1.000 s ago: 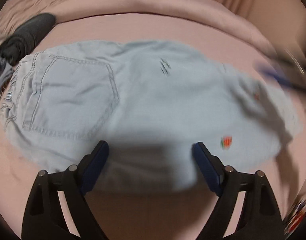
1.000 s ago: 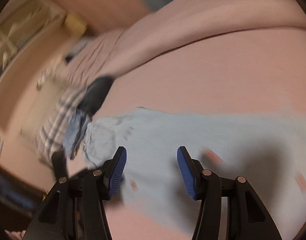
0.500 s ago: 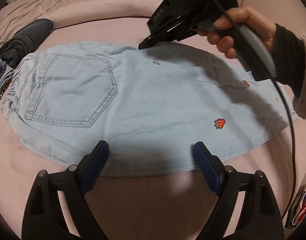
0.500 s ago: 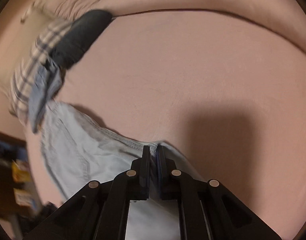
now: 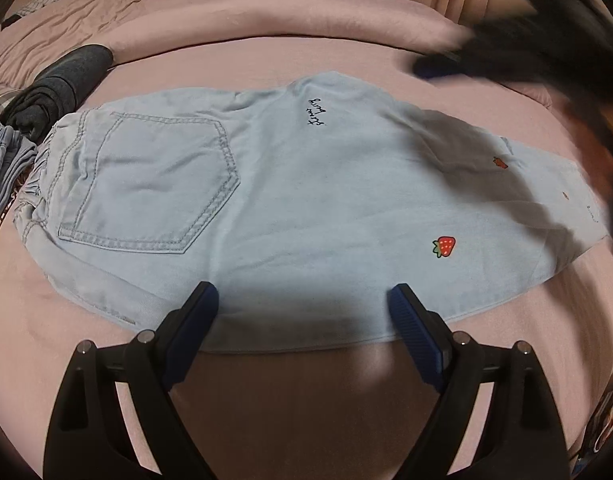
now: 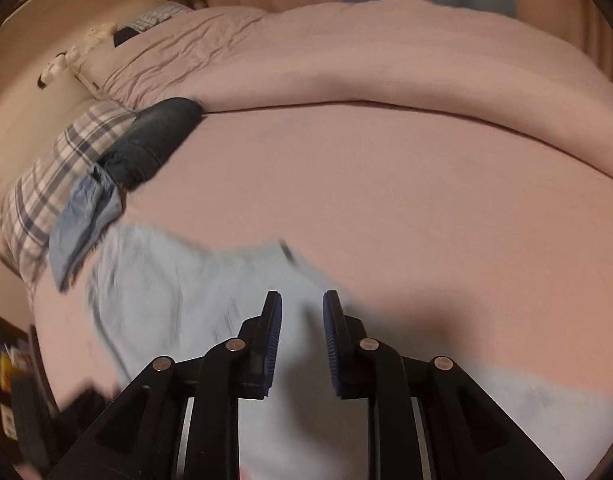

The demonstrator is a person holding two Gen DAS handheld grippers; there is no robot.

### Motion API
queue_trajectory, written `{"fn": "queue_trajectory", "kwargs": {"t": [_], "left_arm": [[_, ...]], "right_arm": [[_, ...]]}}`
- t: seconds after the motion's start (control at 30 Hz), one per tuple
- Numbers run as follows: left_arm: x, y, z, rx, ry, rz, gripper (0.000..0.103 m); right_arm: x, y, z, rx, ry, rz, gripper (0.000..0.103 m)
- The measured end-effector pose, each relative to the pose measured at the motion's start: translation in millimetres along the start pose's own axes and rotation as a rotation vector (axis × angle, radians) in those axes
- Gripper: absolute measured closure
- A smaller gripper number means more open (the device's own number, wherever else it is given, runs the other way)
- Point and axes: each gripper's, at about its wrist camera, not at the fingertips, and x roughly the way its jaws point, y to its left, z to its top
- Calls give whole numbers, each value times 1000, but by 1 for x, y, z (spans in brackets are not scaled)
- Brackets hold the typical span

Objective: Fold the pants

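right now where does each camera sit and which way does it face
Left wrist: on the left gripper, angled down at the pale blue pants on the pink bed; its open fingers show, the right gripper blurred top right.
Right wrist: on the right gripper, angled down across the bed; its fingers show slightly apart, having just been opening, nothing between.
Shared: pants, dark folded garment.

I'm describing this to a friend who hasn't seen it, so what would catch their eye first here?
Most likely the pale blue pants spread flat across the pink bed, with a big stitched back pocket on the left and a red strawberry toward the right. Next, the left gripper hangs wide open over the near edge, and dark clothes lie at far left.
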Motion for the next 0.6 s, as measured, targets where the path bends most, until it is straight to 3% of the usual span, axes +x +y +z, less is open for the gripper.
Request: {"fn": "queue_trajectory", "kwargs": {"t": [0.1,0.23,0.37,0.5,0.6], "left_arm": [[0,-1,-1,5,0,4,14],[4,2,1,18,-3,11,13],[8,7,5,16,3,17,13],[7,11,11,5,24,27,12],[-6,14,13,-47,18,7,6]], "right_arm": [[-34,-25,-59,-3,13,-86,82],[-39,-46,-130,10,141,-170,82],[-75,-60,-171,45,58,-159,80],[-118,-91,-194,239,4,-97,74],[-158,-132,-220,426,-108,-90,58]]}}
